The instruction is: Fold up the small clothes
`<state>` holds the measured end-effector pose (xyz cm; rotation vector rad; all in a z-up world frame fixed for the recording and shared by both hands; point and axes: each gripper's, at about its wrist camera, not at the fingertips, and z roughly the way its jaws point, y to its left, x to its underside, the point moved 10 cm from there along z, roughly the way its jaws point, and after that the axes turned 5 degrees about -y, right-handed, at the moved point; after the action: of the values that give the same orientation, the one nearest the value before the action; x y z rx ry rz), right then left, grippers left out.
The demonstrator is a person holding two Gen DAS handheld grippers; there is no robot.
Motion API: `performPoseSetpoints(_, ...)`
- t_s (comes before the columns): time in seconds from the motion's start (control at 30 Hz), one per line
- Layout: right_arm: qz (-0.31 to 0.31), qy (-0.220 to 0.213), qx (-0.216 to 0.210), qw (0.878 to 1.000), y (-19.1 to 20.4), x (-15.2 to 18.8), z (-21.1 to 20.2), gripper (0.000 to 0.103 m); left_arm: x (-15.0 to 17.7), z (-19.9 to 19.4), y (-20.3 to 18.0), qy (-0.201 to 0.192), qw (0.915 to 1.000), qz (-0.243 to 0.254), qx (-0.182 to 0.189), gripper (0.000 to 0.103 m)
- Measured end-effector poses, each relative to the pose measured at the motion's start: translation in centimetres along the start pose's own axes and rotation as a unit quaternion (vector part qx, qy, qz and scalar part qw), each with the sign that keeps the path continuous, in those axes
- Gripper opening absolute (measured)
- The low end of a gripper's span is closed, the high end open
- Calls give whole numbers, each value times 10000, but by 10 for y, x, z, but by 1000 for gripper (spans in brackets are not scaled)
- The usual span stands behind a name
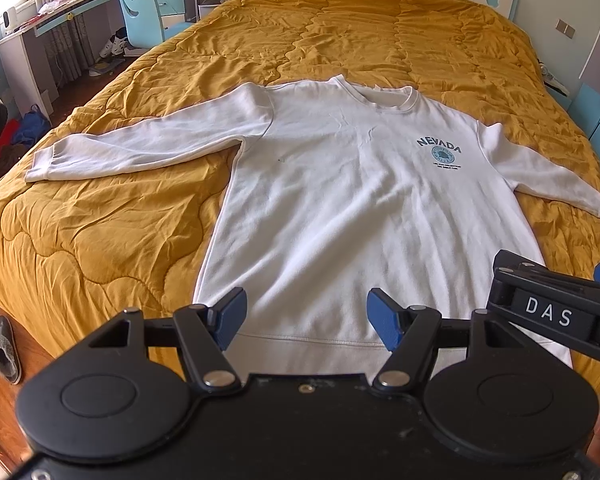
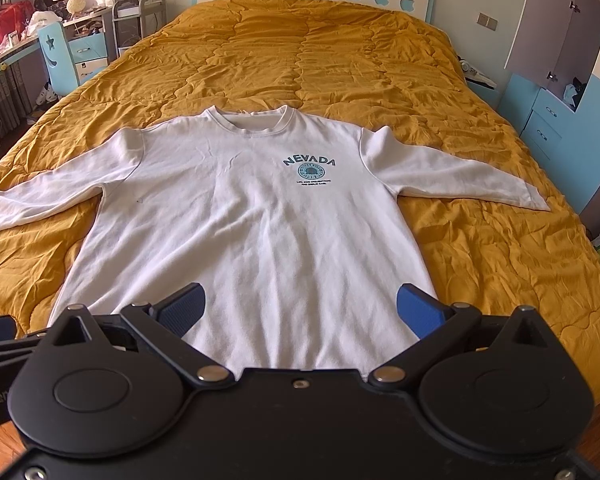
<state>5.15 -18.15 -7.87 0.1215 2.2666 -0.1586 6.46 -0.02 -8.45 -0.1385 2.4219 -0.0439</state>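
On the mustard quilt [image 2: 340,60], white sweatshirt [image 2: 240,232] lies flat, front up, both sleeves spread, hem nearest the cameras. Left gripper [image 1: 306,316] jaws apart over the hem, holding nothing. Right gripper [image 2: 300,312] jaws wide apart above the lower body, probably not touching fabric, hard to tell

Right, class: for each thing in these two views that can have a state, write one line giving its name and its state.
White sweatshirt: spread flat, front up, unfolded, on the quilt.
Left sleeve: stretched out sideways, not folded in.
Right sleeve: stretched out sideways, not folded in.
Mustard quilt: spread over the bed, wrinkled.
Left hand-held gripper: open, holding nothing.
Right hand-held gripper: open, holding nothing.
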Motion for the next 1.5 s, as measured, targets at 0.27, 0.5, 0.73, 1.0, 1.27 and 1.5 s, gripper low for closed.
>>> performPoseSetpoints(0.27,-10,27,-2,10000,-9,1,-3,103,2,5,2,49,10000,-22,3,70)
performPoseSetpoints(0.5,-39,78,7,10000,9,3,7,103,2,11,4,90,9999,-63,32,70)
performPoseSetpoints(0.73,254,-165,-396,9988,17,-10,14,103,-12,24,22,-144,9918,-749,1026,70)
performPoseSetpoints(1.0,-259,-1134,-935,9888,71,-52,35,103,-61,50,180,-1676,9146,-3220,1783,70)
performPoseSetpoints(1.27,-1079,-1252,-1135,9797,150,-70,65,103,-71,110,388,-2777,8034,-5221,691,65)
performPoseSetpoints(1.5,-1252,-1001,-1284,9787,179,-58,86,103,-77,156,458,-2661,7536,-6008,172,62)
